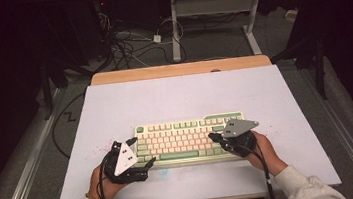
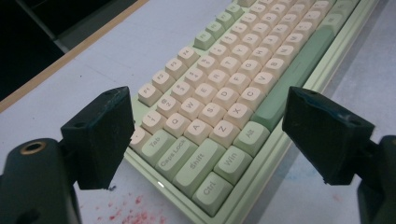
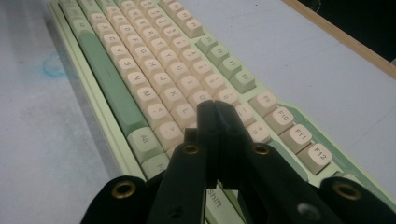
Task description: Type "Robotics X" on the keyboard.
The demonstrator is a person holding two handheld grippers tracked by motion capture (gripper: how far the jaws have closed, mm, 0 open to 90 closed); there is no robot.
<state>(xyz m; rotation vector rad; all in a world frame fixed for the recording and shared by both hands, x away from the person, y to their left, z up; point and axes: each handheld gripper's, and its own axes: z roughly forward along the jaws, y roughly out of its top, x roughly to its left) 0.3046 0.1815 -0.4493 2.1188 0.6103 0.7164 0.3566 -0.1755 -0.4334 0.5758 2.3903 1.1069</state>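
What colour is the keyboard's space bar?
The space bar is sage green, darker than the cream letter keys; the left gripper view shows it best.

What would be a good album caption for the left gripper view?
Open left claw poised over the corner of a green and cream keyboard, red specks on the white table.

Dim lab or test bay, white-topped table (image 1: pixel 184 93), loose floor cables (image 1: pixel 128 47) (tangled), desk frame (image 1: pixel 214 9)
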